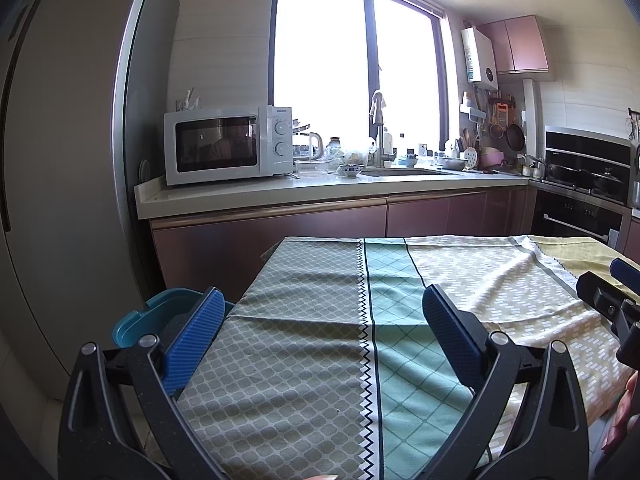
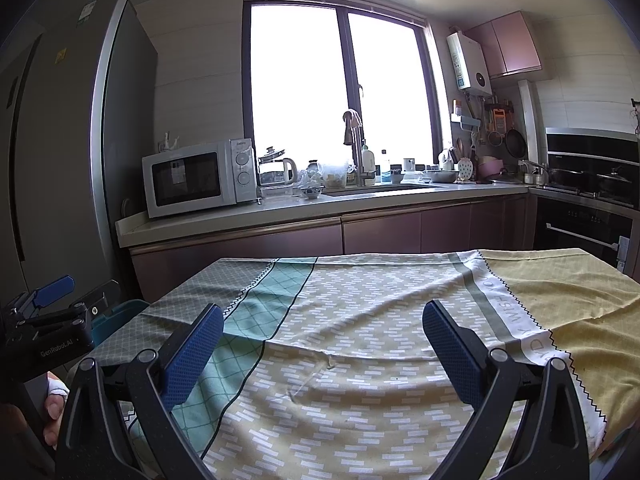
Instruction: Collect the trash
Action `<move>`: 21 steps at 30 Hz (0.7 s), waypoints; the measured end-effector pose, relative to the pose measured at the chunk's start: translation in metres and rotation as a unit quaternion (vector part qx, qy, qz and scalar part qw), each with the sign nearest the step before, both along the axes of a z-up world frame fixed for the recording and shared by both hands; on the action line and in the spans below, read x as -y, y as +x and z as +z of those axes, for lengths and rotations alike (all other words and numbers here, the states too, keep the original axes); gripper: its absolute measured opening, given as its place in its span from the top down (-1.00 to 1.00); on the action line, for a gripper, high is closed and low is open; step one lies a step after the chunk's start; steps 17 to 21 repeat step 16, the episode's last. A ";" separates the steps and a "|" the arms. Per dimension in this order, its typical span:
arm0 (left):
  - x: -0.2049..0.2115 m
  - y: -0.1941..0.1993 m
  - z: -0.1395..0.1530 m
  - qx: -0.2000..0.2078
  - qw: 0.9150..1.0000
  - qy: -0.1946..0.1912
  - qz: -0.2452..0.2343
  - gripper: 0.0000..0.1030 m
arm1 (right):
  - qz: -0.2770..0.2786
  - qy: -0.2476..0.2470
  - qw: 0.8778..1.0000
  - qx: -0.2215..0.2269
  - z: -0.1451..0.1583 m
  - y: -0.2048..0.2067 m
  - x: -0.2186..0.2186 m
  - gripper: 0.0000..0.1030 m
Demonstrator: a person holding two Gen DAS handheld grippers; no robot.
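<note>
Teal bin off the table's left edge, both grippers wide and carrying nothing.

No trash visible on the tablecloth (image 2: 360, 392) from either cam, so the only task thing I can place is the bin (image 1: 160, 312): it sits low beside the table's left side, just left of my left gripper (image 1: 322, 344) and well apart from my right gripper (image 2: 322, 344), so left arm is nearer. Bin's long axis: can't tell, mostly hidden behind the left finger. Both grippers hover over the table's near end, pointing toward the counter w/ the microwave (image 2: 200, 178). My guess: next move is a search, not a grab. Open room across the cloth; fridge (image 1: 60, 180) crowds the bin's far side, table's right edge drops off near the oven (image 2: 584, 228).
</note>
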State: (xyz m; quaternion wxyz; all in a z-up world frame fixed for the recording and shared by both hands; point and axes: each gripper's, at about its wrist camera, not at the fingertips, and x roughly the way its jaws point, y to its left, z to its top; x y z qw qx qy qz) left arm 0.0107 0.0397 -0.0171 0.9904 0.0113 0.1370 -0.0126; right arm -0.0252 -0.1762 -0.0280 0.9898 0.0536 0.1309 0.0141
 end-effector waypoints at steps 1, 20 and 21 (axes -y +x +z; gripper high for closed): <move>-0.001 0.001 0.001 -0.001 1.000 -0.001 0.001 -0.89 | 0.000 0.000 1.000 -0.001 0.000 0.000 0.000 -0.87; 0.013 0.073 -0.012 -0.115 0.993 0.007 -0.028 -0.89 | -0.008 0.009 0.998 -0.054 -0.011 0.027 0.036 -0.87; 0.013 0.073 -0.012 -0.115 0.993 0.007 -0.028 -0.89 | -0.008 0.009 0.998 -0.054 -0.011 0.027 0.036 -0.87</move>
